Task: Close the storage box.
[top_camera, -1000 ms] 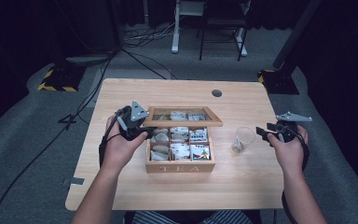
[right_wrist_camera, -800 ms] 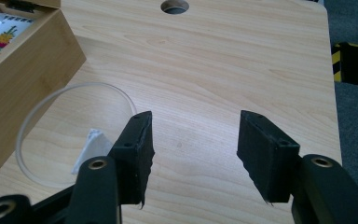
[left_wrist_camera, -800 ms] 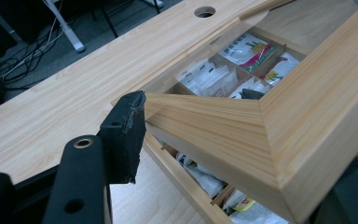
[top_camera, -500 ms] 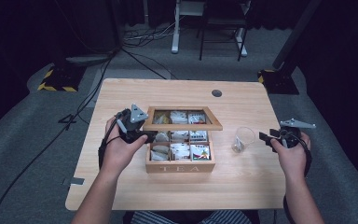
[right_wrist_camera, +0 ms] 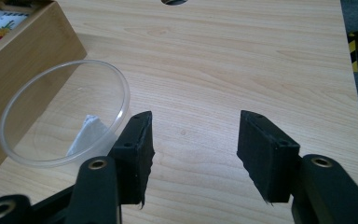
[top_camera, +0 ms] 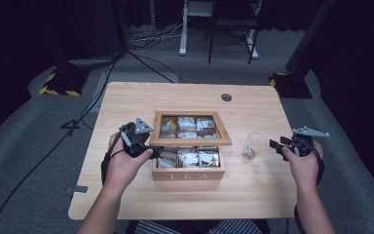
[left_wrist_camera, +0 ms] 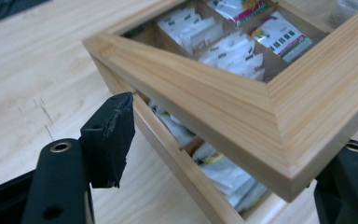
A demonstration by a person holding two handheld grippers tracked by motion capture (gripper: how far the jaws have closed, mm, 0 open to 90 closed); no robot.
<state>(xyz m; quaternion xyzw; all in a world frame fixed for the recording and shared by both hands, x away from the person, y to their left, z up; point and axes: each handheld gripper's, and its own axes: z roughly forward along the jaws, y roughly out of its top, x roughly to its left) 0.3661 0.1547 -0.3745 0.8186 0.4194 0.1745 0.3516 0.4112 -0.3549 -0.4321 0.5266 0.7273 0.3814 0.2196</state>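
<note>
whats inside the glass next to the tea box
The glass holds one white tea bag lying at its bottom. Its print or label cannot be read through the glass wall.

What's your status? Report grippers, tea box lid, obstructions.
Left gripper open, jaws astride the lid's corner, lid part raised. Right gripper open, empty, beside glass. Nothing blocking the tea box.

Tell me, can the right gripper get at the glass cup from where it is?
Probably yes: the right gripper is open, the glass cup stands just beside its jaws, and bare table lies around them.
</note>
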